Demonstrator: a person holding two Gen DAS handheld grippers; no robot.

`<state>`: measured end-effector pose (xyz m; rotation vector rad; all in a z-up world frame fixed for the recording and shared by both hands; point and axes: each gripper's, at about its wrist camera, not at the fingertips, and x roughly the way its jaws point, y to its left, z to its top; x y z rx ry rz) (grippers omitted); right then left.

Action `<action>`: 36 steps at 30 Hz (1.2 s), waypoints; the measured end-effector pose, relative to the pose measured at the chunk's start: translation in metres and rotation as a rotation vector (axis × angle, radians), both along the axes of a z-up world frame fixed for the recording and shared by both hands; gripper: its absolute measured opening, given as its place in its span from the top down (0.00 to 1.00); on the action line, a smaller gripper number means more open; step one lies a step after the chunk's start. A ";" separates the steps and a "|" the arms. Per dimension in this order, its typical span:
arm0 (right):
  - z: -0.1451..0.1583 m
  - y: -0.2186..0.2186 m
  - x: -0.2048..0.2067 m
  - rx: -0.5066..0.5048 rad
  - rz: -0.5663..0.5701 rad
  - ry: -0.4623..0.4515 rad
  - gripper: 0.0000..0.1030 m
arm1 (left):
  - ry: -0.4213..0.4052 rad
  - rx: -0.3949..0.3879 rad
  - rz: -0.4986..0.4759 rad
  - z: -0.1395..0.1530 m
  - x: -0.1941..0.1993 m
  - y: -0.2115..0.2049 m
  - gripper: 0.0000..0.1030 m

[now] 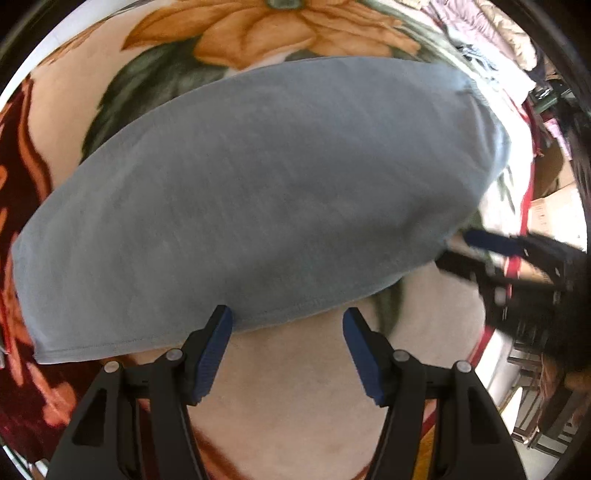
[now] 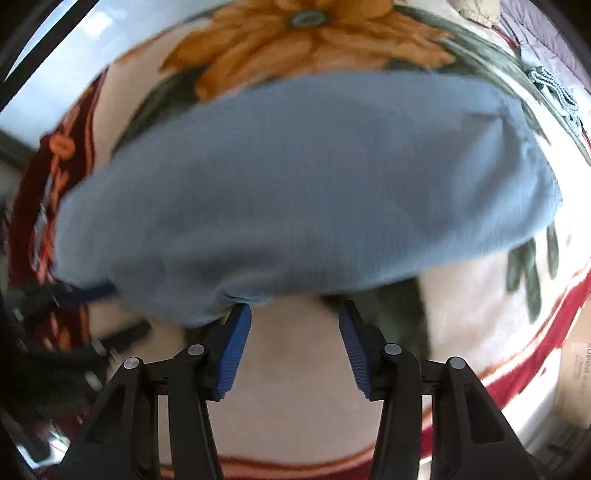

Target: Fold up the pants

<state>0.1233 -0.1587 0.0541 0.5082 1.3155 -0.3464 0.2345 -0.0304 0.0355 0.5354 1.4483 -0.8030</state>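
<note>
Two grippers hang over blue-grey pants (image 1: 258,195) lying flat and folded on a flowered blanket (image 1: 258,29).

The left gripper (image 1: 287,332) stands wide and empty, one blue pad at the hem, nothing pinched. The right gripper (image 2: 294,321) is also parted and empty at the cloth's near edge. A likely slip: a jaw catching only the top layer, dragging the fold askew. A cardboard box (image 2: 580,365) at the right view's edge carries print, too blurred to read for certain.
</note>
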 end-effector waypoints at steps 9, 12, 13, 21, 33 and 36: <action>0.001 -0.026 0.034 0.056 -0.031 -0.020 0.51 | 0.001 -0.060 -0.031 0.003 -0.005 -0.009 0.36; 0.002 -0.034 0.035 0.103 -0.071 -0.029 0.51 | -0.019 -0.076 -0.023 0.007 0.005 -0.016 0.36; 0.003 -0.036 0.034 0.113 -0.079 -0.032 0.51 | -0.028 -0.087 -0.014 0.009 0.012 -0.016 0.36; 0.012 -0.025 0.012 0.119 -0.127 -0.029 0.51 | -0.028 -0.104 0.055 0.006 0.036 -0.034 0.36; 0.003 0.014 0.034 -0.124 -0.018 0.020 0.58 | 0.017 -0.114 0.097 0.004 0.045 -0.034 0.36; 0.000 0.014 0.039 -0.176 -0.041 0.050 0.83 | 0.023 -0.132 0.110 0.012 0.047 -0.031 0.36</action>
